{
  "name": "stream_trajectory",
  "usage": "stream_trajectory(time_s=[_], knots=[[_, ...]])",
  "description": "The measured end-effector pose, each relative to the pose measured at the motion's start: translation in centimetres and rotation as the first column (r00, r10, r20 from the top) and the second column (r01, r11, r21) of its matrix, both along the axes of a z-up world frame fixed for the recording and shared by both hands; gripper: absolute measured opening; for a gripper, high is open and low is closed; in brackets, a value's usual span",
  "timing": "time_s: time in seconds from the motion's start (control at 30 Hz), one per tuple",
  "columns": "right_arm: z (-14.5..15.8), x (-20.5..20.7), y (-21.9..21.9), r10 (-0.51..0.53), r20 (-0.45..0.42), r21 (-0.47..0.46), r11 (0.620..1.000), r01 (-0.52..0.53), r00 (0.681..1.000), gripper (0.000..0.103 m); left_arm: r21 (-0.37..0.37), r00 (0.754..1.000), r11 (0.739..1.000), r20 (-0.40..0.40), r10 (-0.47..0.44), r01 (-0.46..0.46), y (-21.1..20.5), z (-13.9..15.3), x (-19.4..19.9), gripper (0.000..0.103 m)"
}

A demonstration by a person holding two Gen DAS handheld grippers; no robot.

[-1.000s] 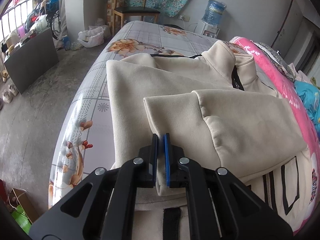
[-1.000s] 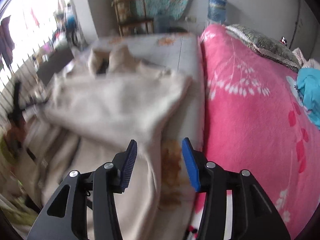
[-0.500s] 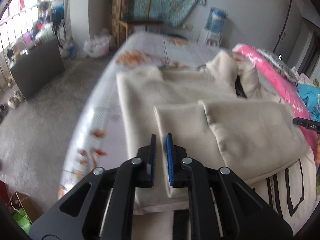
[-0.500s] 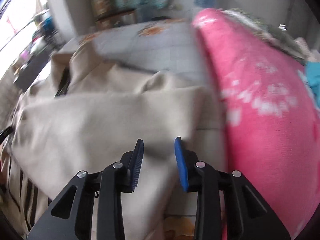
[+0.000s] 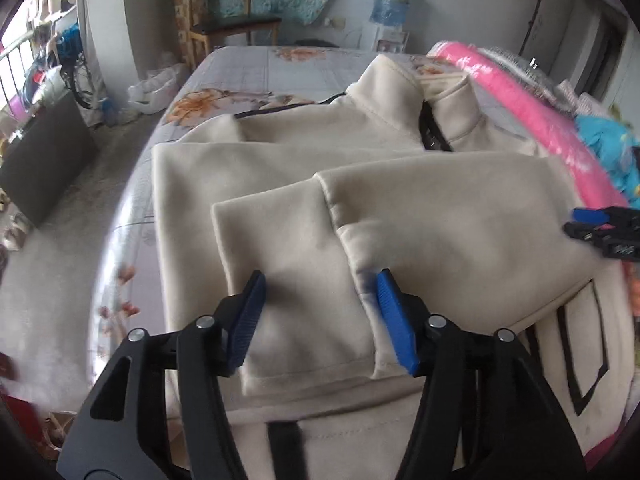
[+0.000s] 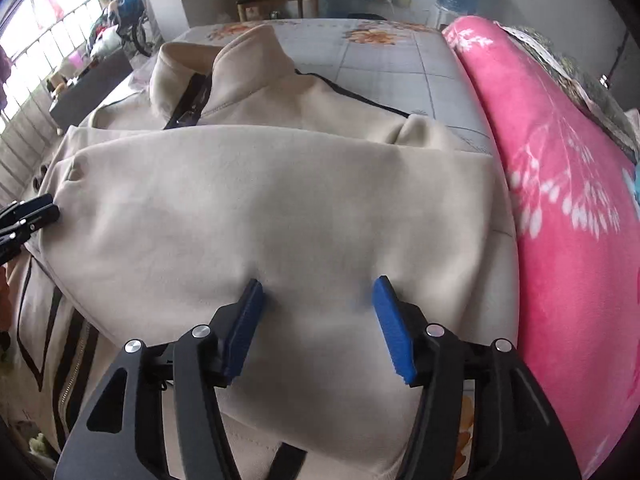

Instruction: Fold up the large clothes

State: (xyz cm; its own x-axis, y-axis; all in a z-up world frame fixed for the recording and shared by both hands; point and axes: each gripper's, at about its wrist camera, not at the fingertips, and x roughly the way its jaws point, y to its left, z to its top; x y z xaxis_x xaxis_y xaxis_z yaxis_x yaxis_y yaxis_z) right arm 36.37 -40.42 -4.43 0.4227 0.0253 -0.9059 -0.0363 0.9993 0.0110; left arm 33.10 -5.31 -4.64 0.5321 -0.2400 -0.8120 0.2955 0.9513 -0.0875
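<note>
- A cream fleece jacket (image 5: 280,152) lies spread across the bed (image 5: 256,68), its stand-up collar (image 5: 394,80) at the far end and a dark zip running down from it.
- Both sleeves are folded in over the chest: the left sleeve (image 5: 288,256) lies under the edge of the right sleeve (image 5: 452,220), which crosses the body as a broad band.
- The left gripper (image 5: 320,320) hangs over the cuff end of the left sleeve. Its blue fingers (image 5: 250,316) have just been spreading apart and now stand released, with the sleeve cloth below and between them but not pinched.
- The right gripper (image 6: 318,324) hangs over the near edge of the right sleeve. Its blue fingers (image 6: 390,324) have also just been widening; the left pad's tip looks close to the fleece, yet no cloth is gathered or clamped between the two.
- In the right wrist view the tips of the left gripper show at the left edge, beside the sleeve's cuff end.
- A pink blanket (image 6: 560,184) lies along the jacket's right side, just beside it.
- A second pale garment with black outlines (image 5: 580,344) lies under the jacket's near hem.
- A wooden chair (image 5: 228,12) and a water bottle (image 5: 390,0) stand beyond the bed, against the wall.
</note>
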Motion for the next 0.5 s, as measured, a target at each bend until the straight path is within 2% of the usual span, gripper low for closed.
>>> stream_trajectory(time_s=[0.07, 0.2, 0.5], knots=[[1.9, -1.7, 0.1, -0.023, 0.036, -0.003, 1.0, 0.023, 0.999, 0.057, -0.03, 1.0, 0.999, 0.009, 0.011, -0.011, 0.8, 1.0, -0.8, 0.056], [3.9, -6.4, 1.4, -0.034, 0.079, 0.051, 0.998, 0.03, 0.996, 0.071, -0.026, 0.998, 0.999, 0.05, 0.046, -0.045, 2.9, 2.8, -3.4, 0.062], [1.3, -15.9, 7.7, -0.05, 0.052, 0.089, 0.995, 0.045, 0.997, 0.083, -0.001, 0.991, 0.991, 0.007, 0.13, -0.13, 8.6, 1.9, -11.7, 0.065]])
